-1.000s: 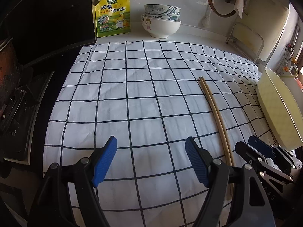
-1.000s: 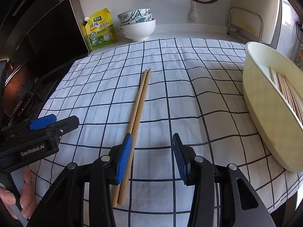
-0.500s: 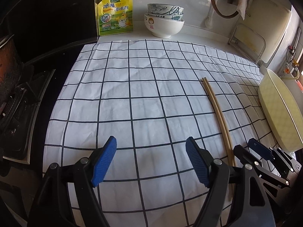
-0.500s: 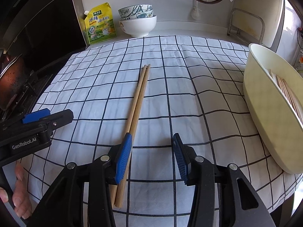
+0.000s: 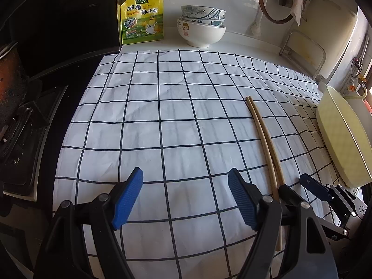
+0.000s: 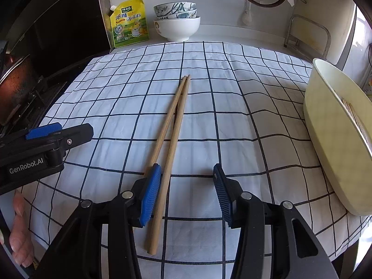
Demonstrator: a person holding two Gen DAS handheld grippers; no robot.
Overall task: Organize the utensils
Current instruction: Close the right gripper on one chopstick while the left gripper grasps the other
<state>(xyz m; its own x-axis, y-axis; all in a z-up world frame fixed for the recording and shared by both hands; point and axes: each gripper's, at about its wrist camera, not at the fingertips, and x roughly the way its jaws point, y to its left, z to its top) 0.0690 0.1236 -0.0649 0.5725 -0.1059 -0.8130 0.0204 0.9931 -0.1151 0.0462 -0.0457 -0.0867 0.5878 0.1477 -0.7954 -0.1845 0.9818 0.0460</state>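
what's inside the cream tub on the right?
In the right wrist view the cream tub holds several wooden chopsticks lying lengthwise. Its near wall hides the bottom, so the count and anything else inside can't be told. The left wrist view shows only its outer wall.

Two wooden chopsticks [image 6: 173, 137] on checked cloth [image 6: 232, 107], side by side, far tips touching. One cloth, white with dark grid. One cream oval tray [image 6: 330, 139] at right edge; more chopsticks [image 6: 352, 114] inside, number impossible to tell. Three stacked bowls [image 6: 176, 22] far centre: one plain white at bottom, two patterned above. One yellow seasoning pouch [image 6: 129, 22] far left, beside bowls. Two grippers: right gripper [image 6: 187, 191] near centre, left gripper [image 5: 184, 197] near left. One hand [image 6: 22, 234] partly visible, near left corner.
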